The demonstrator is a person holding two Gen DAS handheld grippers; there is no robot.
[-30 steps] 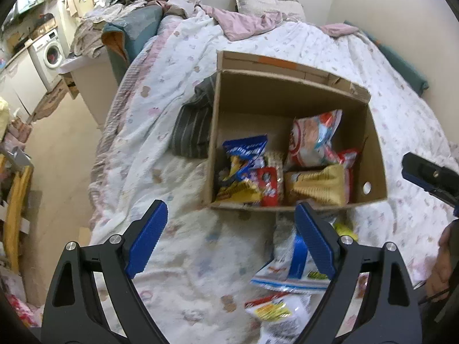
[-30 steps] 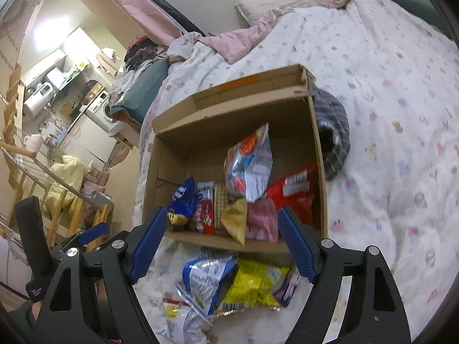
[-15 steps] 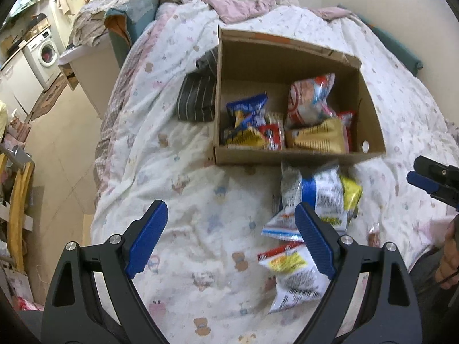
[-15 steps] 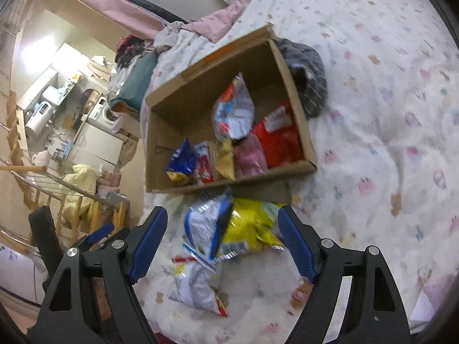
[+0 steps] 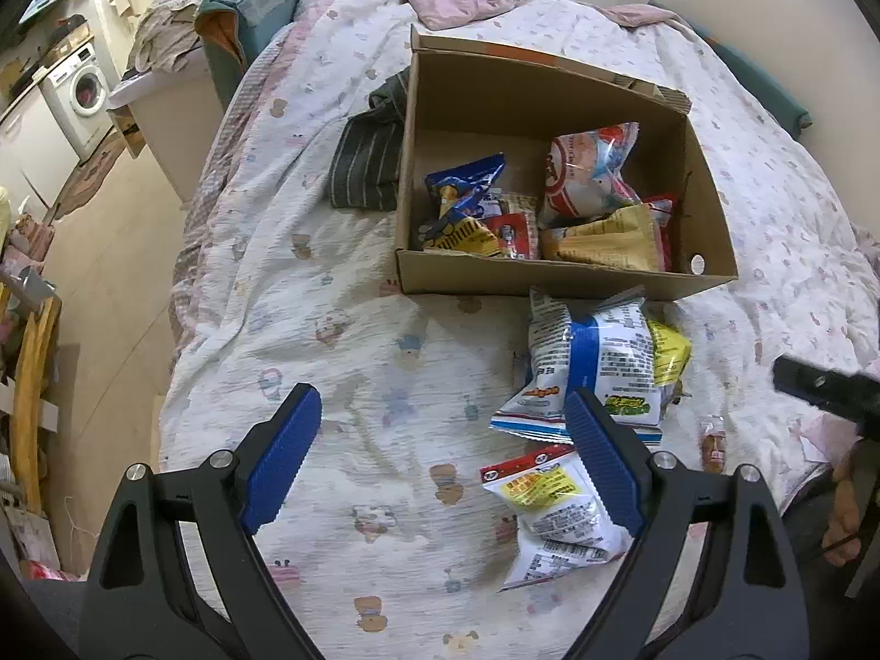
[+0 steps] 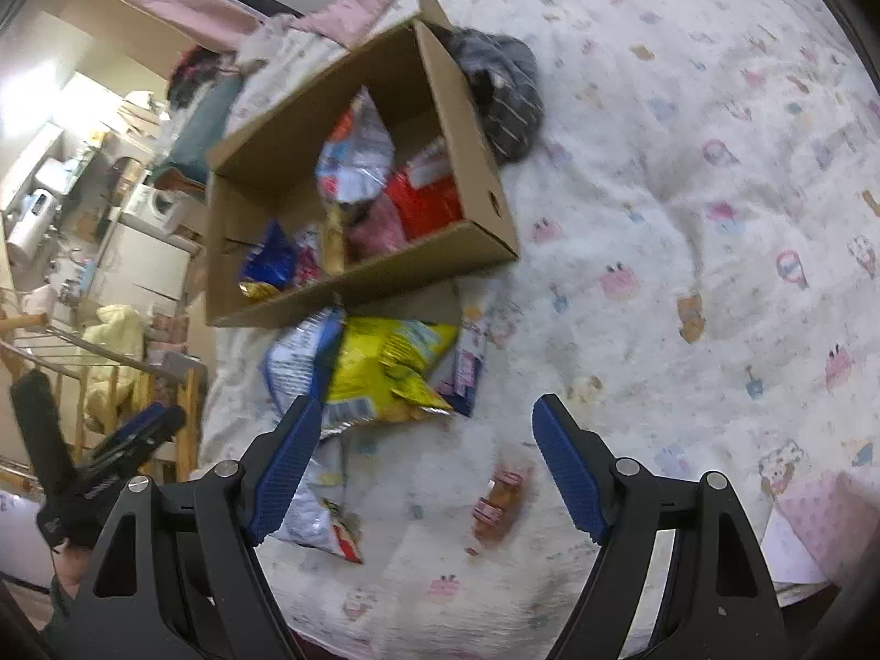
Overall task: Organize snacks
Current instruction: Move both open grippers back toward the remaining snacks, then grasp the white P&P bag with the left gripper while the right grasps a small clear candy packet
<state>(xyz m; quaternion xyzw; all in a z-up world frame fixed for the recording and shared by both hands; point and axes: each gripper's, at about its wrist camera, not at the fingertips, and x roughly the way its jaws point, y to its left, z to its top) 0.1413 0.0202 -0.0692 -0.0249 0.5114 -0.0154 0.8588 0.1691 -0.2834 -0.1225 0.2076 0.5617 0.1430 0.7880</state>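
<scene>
Both claws are wide open and hold nothing. The left claw [image 5: 443, 459] hangs over the bed [image 5: 341, 330]. A cardboard box [image 5: 561, 275] sits at its 1 o'clock, with snack bags inside. A white and blue bag [image 5: 583, 368] lies just in front of the box, and a small white bag [image 5: 555, 506] is beside the claw's right finger. At the right claw [image 6: 426, 465], a yellow bag [image 6: 385, 368] lies at 11 o'clock.
</scene>
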